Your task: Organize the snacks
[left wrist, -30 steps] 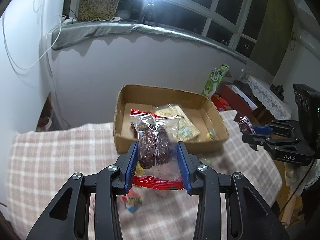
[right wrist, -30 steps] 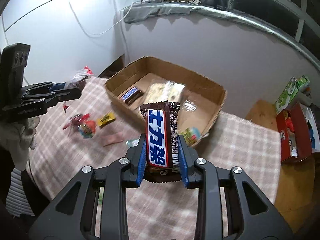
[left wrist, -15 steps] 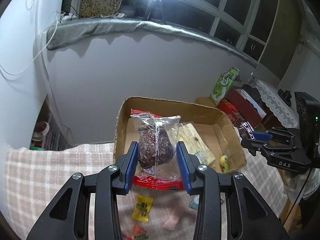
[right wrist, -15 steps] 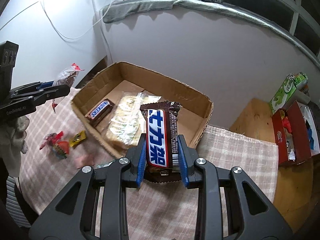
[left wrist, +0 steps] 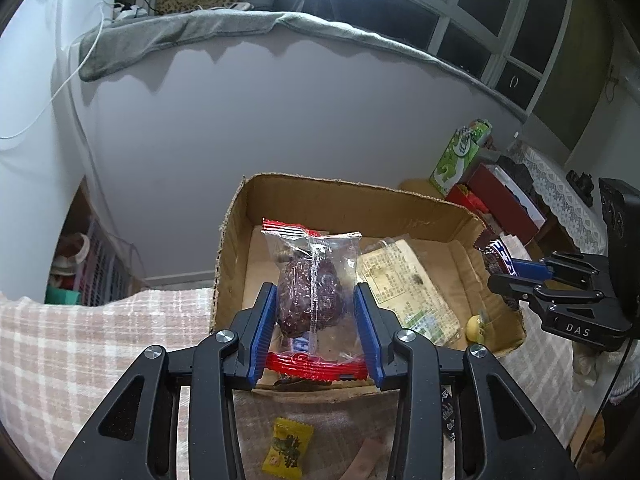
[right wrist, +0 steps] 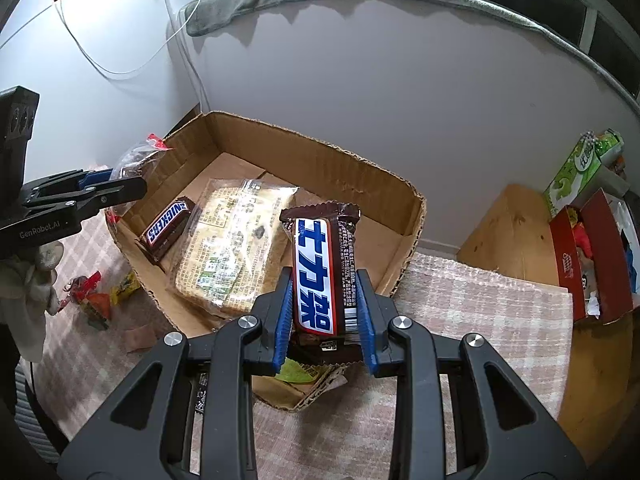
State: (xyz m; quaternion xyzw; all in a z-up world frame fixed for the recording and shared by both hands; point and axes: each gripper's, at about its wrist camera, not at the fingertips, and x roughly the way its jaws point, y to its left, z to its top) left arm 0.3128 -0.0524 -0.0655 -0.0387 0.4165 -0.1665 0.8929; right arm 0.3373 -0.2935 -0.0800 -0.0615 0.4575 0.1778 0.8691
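**Presently: snacks over a cardboard box, checked surface**

Surface (right wrist: 480,320): pink-and-white checked cloth; loose sweets lie by the box. Room: pale wall, grey cloth along a window ledge.

Cardboard box (left wrist: 348,204): holds a Snickers bar (right wrist: 168,224) and a cracker pack (right wrist: 236,240).

Left gripper (left wrist: 316,320): over the box; its jaws have just been opening, the clear date packet (left wrist: 312,280) upright between them.

Right gripper (right wrist: 324,316): clamped on a chocolate bar (right wrist: 320,268).

Packet's lower edge partly hidden.
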